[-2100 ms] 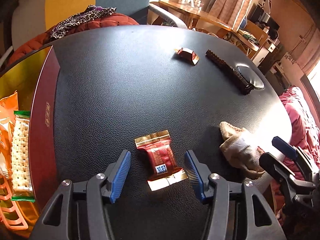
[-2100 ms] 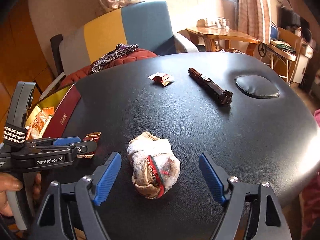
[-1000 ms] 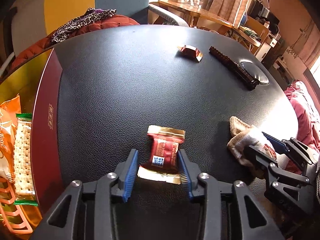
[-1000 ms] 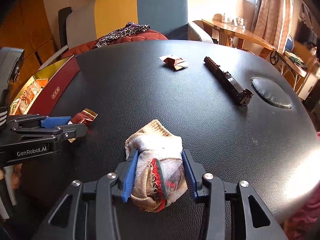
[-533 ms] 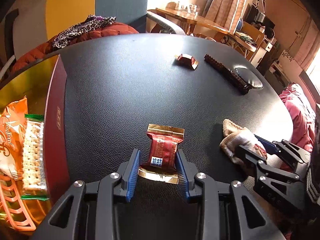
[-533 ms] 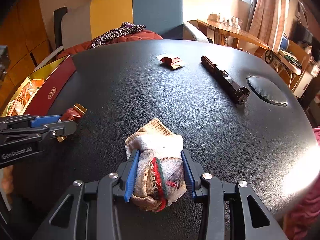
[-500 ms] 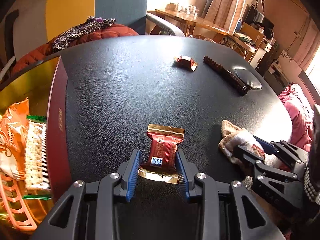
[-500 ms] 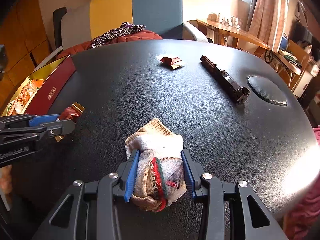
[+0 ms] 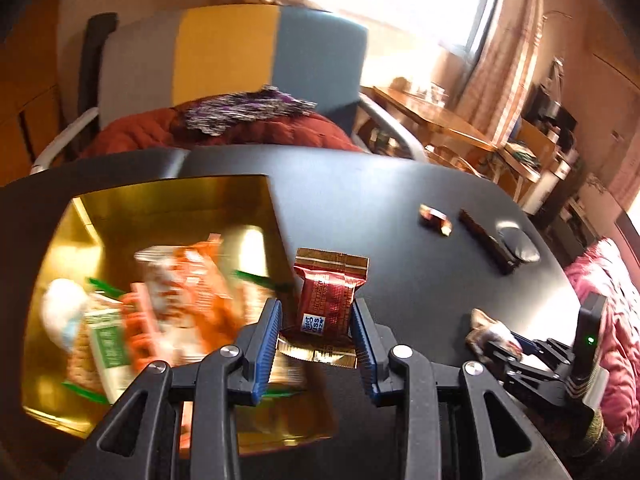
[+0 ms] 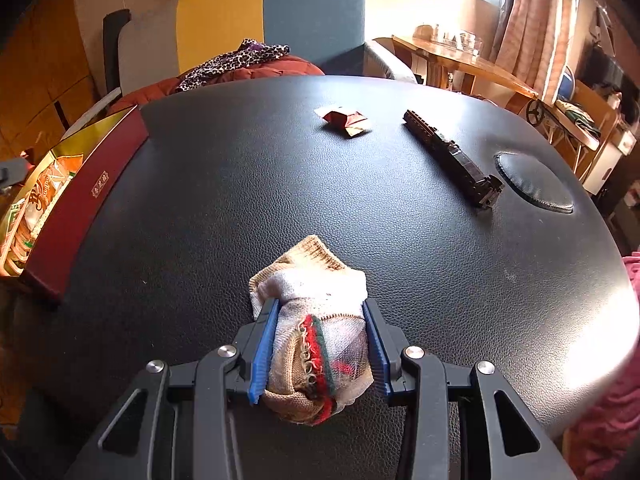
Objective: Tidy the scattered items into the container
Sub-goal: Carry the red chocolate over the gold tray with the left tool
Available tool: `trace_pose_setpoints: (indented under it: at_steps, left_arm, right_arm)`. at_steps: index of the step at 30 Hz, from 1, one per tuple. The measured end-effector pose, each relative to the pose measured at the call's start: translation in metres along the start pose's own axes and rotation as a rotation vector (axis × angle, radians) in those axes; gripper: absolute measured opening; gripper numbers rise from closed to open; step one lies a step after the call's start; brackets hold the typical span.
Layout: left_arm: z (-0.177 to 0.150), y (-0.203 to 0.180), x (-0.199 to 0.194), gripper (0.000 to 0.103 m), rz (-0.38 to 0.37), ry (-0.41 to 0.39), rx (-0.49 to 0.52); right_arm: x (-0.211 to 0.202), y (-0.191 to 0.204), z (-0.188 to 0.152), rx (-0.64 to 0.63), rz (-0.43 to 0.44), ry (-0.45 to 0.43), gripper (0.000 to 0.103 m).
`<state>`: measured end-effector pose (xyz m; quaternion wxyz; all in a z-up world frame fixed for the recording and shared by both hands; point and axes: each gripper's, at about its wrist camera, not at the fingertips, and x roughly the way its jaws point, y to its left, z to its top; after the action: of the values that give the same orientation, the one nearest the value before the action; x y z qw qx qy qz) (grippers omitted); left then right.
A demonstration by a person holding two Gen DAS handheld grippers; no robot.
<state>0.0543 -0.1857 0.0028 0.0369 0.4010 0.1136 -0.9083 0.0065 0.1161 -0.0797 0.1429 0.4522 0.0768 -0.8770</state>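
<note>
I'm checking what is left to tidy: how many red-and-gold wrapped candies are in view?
2. One candy is held in the left gripper at the gold box's edge; the other candy lies far across the black table. More may hide among the box's snacks.

Premises: a lived-in home room is showing.
Seating: a yellow-and-blue armchair (image 10: 272,20) is holding a red quilt (image 10: 256,74) and leopard-print cloth (image 10: 236,62).
Furnishings: a wooden side table (image 10: 464,64) is standing by curtains (image 10: 532,24).
Work surface: a black padded table (image 10: 320,200) is filling the foreground.
</note>
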Motion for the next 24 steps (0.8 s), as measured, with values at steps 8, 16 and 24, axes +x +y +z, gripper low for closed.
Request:
trace_pose_setpoints:
  at_steps: [8, 16, 24]
  left_arm:
    - [0.004, 0.081, 0.004, 0.035, 0.143, 0.003, -0.117]
    - [-0.003, 0.117, 0.015, 0.036, 0.196, 0.032, -0.172]
    - [-0.007, 0.126, 0.015, 0.037, 0.167, 0.030, -0.209]
  right_arm:
    - [0.002, 0.009, 0.002, -0.019, -0.004, 0.007, 0.042]
    - [0.003, 0.011, 0.003, -0.025, -0.012, 0.018, 0.042]
    - [0.005, 0.012, 0.004, -0.028, -0.019, 0.022, 0.042]
